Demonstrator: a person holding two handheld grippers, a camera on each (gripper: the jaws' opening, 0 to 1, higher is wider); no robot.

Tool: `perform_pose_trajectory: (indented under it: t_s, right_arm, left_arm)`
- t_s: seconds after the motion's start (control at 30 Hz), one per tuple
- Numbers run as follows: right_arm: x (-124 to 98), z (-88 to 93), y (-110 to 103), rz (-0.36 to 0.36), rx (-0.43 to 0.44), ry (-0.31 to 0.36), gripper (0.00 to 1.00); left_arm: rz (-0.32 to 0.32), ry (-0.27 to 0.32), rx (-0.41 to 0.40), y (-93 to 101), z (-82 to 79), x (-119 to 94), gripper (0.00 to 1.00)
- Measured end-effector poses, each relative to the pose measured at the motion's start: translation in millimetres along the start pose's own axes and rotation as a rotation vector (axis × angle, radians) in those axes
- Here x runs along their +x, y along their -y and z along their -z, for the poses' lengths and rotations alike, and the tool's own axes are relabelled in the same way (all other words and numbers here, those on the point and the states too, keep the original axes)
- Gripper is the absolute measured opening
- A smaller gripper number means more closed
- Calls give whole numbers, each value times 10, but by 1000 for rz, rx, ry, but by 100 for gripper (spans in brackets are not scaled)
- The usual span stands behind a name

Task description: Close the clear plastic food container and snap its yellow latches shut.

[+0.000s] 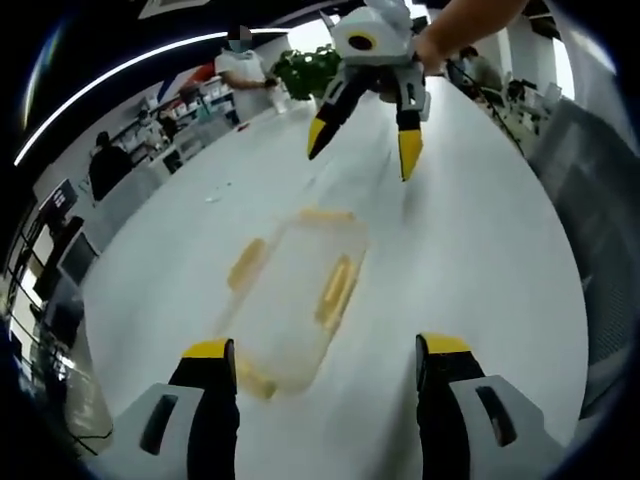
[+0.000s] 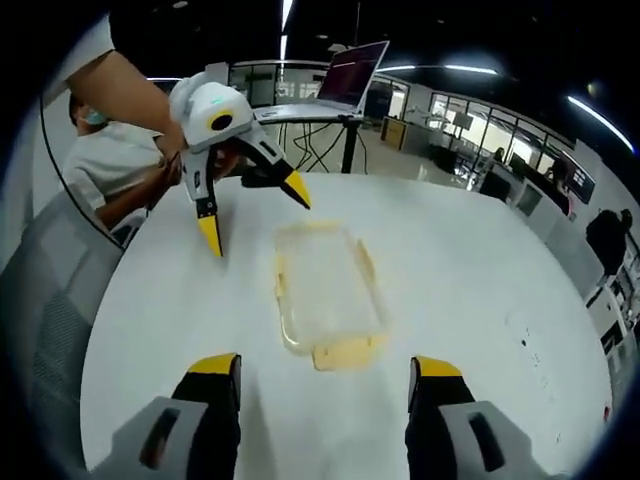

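A clear plastic food container [image 1: 298, 295] [image 2: 325, 290] lies on the white table [image 1: 470, 250] [image 2: 470, 290] between the two grippers, its lid resting on top. Yellow latches [image 1: 338, 288] [image 2: 343, 352] show along its sides and ends. My left gripper [image 1: 328, 362] stands open just short of the container's near end, with nothing between its jaws. It also appears across the table in the right gripper view, held by a hand, as the left gripper [image 2: 254, 218]. My right gripper [image 2: 325, 378] is open and apart from the container. Opposite me hovers the right gripper [image 1: 362, 150].
The table's round edge [image 1: 560, 260] [image 2: 100, 320] curves close by. A grey chair [image 2: 50, 330] stands beside it. People sit and stand at desks in the background [image 1: 110, 165]. A laptop on a stand [image 2: 350, 70] and a green plant [image 1: 305, 70] lie beyond the table.
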State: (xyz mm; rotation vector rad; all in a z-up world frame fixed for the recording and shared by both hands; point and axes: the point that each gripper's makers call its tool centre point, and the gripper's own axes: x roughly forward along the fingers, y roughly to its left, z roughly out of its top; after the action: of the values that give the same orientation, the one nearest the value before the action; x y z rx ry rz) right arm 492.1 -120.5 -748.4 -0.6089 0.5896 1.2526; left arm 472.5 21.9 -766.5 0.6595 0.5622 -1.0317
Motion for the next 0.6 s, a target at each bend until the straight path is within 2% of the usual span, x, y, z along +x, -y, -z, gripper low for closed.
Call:
perform_pose_trajectory:
  t_s: [0.6]
  right_arm:
    - [180,-25,85,-51,-38,-38,61]
  left_arm:
    - [30,-54,37,-114,69,41,70]
